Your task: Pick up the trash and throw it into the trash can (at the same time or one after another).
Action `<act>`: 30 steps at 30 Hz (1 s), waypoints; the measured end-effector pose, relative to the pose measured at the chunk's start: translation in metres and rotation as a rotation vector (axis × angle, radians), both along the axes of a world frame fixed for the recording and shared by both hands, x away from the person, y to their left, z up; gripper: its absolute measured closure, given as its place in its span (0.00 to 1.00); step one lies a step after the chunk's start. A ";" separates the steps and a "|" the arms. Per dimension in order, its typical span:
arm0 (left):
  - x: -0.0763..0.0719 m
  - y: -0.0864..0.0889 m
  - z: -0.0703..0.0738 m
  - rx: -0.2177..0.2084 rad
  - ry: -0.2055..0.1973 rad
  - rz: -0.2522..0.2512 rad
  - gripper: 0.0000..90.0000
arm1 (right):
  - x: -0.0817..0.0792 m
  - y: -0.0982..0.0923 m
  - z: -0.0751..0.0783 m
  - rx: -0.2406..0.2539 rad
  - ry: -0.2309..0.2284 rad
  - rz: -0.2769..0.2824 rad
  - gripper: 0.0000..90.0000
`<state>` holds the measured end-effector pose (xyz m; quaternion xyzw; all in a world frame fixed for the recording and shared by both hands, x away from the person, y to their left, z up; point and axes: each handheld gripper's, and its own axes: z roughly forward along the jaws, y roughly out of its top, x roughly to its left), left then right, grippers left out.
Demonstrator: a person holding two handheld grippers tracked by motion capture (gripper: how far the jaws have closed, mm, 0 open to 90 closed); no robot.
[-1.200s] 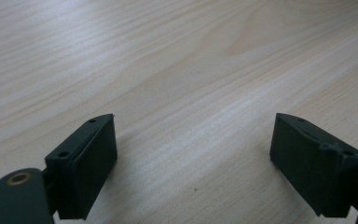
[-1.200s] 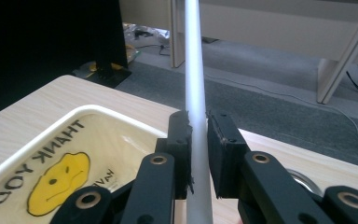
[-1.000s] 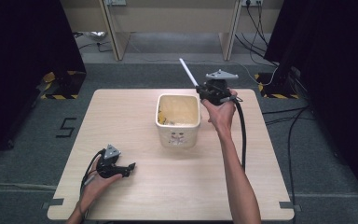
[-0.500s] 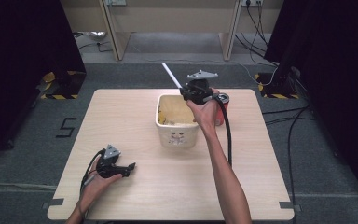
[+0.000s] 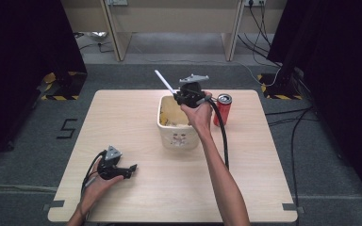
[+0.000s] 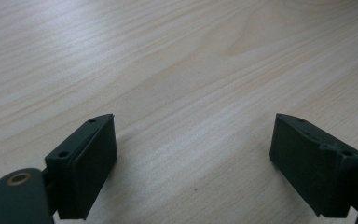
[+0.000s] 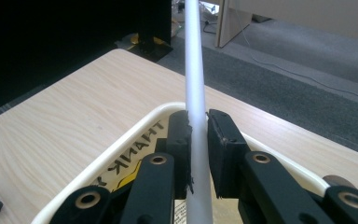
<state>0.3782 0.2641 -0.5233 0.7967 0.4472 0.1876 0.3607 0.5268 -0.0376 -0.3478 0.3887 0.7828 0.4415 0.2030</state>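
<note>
It looked like a lab — a wooden table (image 5: pixel 122 122) on grey carpet (image 5: pixel 37 155), black curtains (image 5: pixel 23 37), hazard-taped stands (image 5: pixel 56 82), trailing cables (image 5: pixel 283 117).

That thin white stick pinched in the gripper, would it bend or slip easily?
The white stick looks straight beyond the right gripper, so probably fairly stiff. Thin and plain, it is likely light. Its smooth, round surface might slip or roll if released.
</note>
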 end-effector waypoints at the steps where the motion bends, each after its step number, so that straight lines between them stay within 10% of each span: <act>1: 0.000 0.000 0.000 0.002 -0.001 -0.001 0.15 | 0.000 0.000 -0.001 -0.003 0.005 0.001 0.88; 30: 0.000 0.000 0.000 -0.001 -0.002 0.002 0.15 | 0.003 0.010 -0.028 -0.106 0.131 0.046 0.87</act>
